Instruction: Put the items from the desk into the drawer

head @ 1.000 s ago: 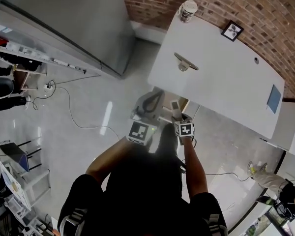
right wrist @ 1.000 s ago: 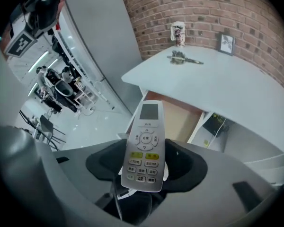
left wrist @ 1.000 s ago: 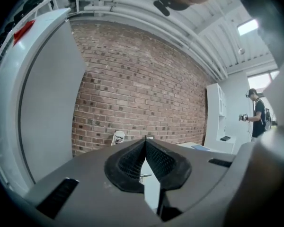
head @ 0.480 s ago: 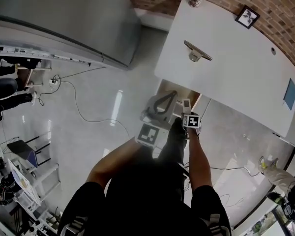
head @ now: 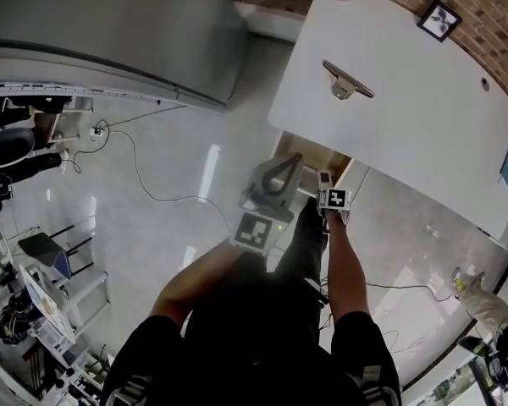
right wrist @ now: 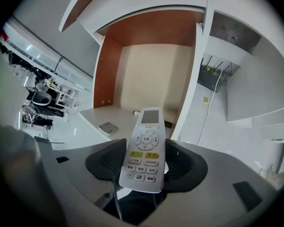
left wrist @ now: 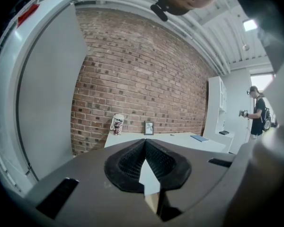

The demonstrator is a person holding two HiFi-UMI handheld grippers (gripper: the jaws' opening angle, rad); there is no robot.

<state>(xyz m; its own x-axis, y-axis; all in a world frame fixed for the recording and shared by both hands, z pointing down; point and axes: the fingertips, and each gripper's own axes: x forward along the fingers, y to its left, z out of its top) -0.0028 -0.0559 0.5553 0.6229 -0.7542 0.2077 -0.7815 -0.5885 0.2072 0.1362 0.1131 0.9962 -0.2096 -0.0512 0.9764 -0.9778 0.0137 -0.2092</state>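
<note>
My right gripper is shut on a white remote, buttons facing up, its screen end pointing at the open drawer. In the head view the remote hangs over the front edge of the drawer under the white desk. My left gripper is shut with nothing in it and is raised beside the drawer. On the desk stand a patterned cup, a small picture frame, a blue notebook and a grey stand.
A brick wall runs behind the desk and a large grey cabinet stands to its left. Cables trail over the glossy floor. A person stands far off at the right, near white shelves.
Both grippers have moved forward toward the desk. The remote in the right gripper now reaches over the drawer's front edge. The left gripper has risen a little.
</note>
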